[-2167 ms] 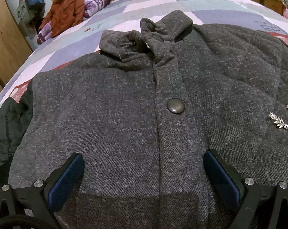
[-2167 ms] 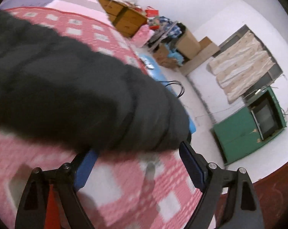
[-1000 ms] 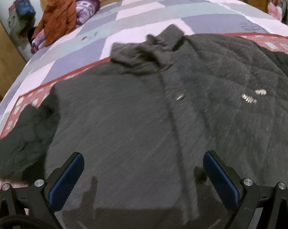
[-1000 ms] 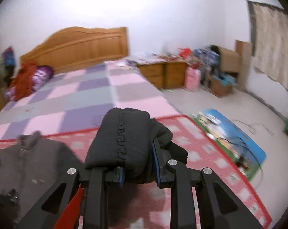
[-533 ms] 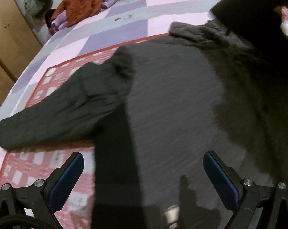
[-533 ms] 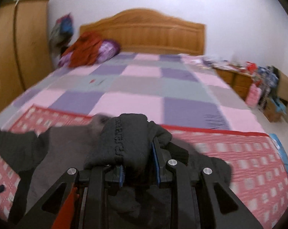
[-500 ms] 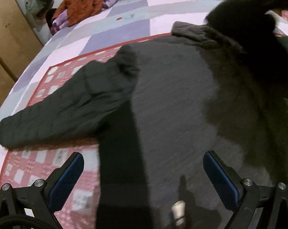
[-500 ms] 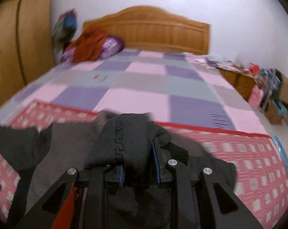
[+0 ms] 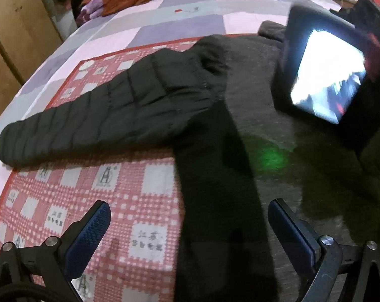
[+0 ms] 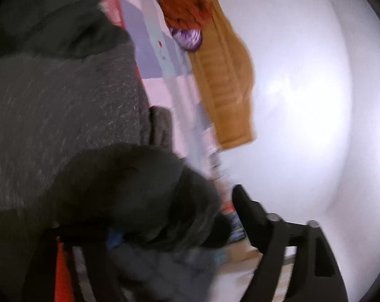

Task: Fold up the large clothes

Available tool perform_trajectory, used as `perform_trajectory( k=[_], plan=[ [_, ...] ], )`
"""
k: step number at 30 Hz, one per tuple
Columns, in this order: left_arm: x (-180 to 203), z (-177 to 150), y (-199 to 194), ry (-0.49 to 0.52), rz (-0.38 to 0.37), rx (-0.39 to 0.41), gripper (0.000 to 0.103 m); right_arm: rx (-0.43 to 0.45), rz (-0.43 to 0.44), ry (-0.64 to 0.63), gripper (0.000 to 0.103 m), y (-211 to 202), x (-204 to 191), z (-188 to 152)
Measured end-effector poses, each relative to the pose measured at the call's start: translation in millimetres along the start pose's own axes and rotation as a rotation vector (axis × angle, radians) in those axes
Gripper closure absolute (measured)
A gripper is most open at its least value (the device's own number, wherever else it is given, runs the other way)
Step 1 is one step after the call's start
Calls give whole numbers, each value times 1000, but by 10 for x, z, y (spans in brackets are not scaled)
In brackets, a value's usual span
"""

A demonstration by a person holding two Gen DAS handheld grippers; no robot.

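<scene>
The grey coat [image 9: 278, 151] lies spread flat on the bed, directly ahead of the left gripper [image 9: 187, 229] and filling most of what sits beyond its right finger. One black quilted sleeve [image 9: 101, 115] stretches out from the coat's shoulder, ahead of that gripper and off to its left, resting on a red-and-white checked blanket [image 9: 64, 201] that covers the near part of the bed [image 9: 164, 17]. The left gripper hangs above the coat's side edge with its blue-padded fingers [image 9: 89, 231] wide apart and nothing between them; the blanket shows under its left finger, dark cloth under its right. Beyond it to the right, the back of the right-hand tool, a dark box with a bright screen [image 9: 325, 75], hovers over the coat near the collar. The right gripper [image 10: 169, 214] is rolled on its side, and its jaws are opening; the coat's other sleeve [image 10: 139, 188] bunches between them, draped against the lower finger, though the blur makes it hard to say whether any pad presses on it. Past that gripper lie the coat's grey body [image 10: 64, 125], the patchwork quilt, a wooden headboard [image 10: 225, 88] and a heap of orange and purple clothes [image 10: 184, 17].
</scene>
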State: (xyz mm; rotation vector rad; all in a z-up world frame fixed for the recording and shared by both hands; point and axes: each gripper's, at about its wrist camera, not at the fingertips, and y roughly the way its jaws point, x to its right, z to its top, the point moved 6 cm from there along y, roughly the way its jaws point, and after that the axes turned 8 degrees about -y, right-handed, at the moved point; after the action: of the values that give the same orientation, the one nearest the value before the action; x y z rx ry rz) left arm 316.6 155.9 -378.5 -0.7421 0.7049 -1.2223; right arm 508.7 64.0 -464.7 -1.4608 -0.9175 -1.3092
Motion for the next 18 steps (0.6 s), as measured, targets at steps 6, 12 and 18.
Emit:
perform_trajectory(
  k=[6, 12, 18],
  plan=[
    [-111, -10, 24, -9, 3, -5, 0, 67, -114, -157, 11, -254, -107, 13],
    [-194, -27, 33, -32, 3, -19, 0, 33, 177, -64, 5, -396, -8, -328],
    [-215, -45, 34, -33, 7, -25, 0, -123, 946, 729, 4, -394, 309, -889]
  ],
)
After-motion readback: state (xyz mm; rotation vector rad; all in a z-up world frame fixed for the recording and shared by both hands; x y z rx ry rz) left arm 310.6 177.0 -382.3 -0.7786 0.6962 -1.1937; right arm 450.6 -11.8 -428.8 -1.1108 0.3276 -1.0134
